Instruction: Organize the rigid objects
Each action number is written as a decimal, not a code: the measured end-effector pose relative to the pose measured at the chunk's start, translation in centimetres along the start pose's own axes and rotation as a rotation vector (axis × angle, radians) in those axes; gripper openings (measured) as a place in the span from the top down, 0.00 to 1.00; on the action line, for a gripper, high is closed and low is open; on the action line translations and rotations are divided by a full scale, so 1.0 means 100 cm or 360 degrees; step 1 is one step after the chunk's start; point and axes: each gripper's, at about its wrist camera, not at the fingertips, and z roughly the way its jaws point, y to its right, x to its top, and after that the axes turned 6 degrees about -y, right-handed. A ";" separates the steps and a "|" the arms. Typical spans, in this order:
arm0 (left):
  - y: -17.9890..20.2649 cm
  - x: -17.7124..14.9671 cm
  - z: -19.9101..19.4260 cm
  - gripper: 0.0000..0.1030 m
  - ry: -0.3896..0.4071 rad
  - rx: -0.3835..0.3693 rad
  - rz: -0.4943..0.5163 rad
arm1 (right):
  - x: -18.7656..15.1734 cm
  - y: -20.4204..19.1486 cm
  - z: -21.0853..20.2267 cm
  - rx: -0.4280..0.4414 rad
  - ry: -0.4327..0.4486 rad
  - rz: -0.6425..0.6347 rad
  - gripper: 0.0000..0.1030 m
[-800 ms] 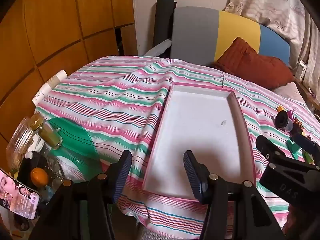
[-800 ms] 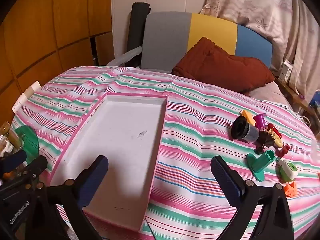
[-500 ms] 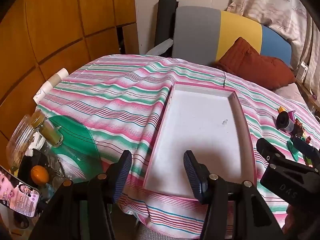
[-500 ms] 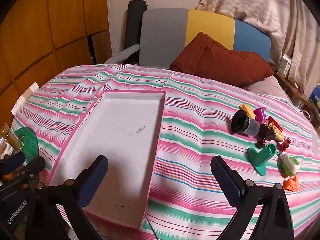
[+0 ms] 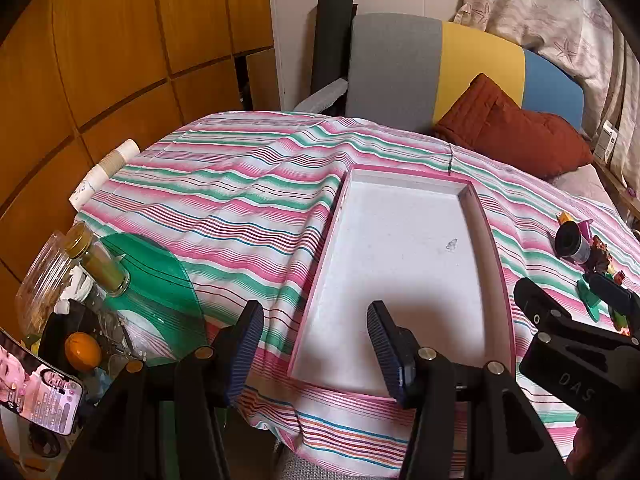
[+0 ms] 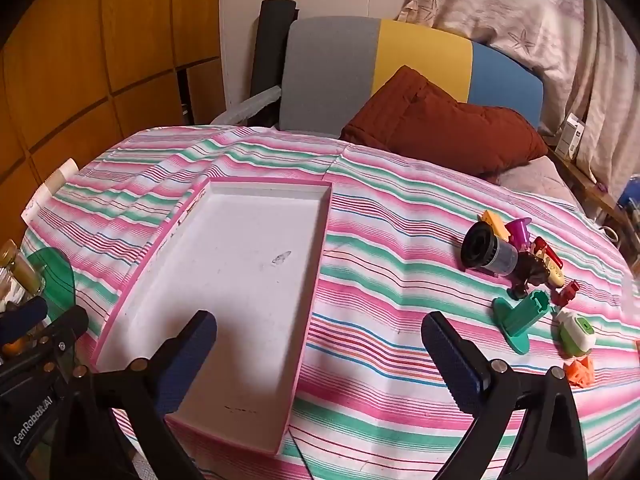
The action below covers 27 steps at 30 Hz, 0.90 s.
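Note:
A pink-rimmed white tray [image 5: 492, 264] [image 6: 316, 264] lies empty on the striped cloth. To its right sits a cluster of small toys: a black cylinder [image 6: 486, 252] [image 5: 572, 242], a green stand [image 6: 520, 316], a white and green piece [image 6: 576, 330], an orange piece [image 6: 580, 372], yellow, purple and red bits. My left gripper [image 5: 314, 344] hovers open over the tray's near left corner, holding nothing. My right gripper [image 6: 320, 356] stands wide open above the tray's near right edge, empty, with the toys ahead to its right.
The striped cloth [image 6: 400, 208] covers a bed with a brown cushion [image 6: 440, 124] and a grey, yellow and blue headboard [image 6: 380, 60]. Left of the bed stand jars [image 5: 96, 260], a green disc [image 5: 160, 280], an orange fruit [image 5: 82, 351], a phone [image 5: 36, 392] and stacked paper cups [image 5: 104, 172].
Both views have drifted back and up a little, so the tray and toys sit slightly lower and farther. Neither gripper's opening has visibly changed.

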 end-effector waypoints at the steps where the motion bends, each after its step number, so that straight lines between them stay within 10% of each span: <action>1: 0.000 0.000 0.000 0.47 0.0002 0.0001 -0.0001 | 0.000 0.000 0.000 0.0004 -0.0002 0.0001 0.00; 27: 0.004 -0.003 0.000 0.47 -0.0002 0.0014 0.0028 | -0.003 0.005 0.000 0.0156 0.0012 0.0043 0.00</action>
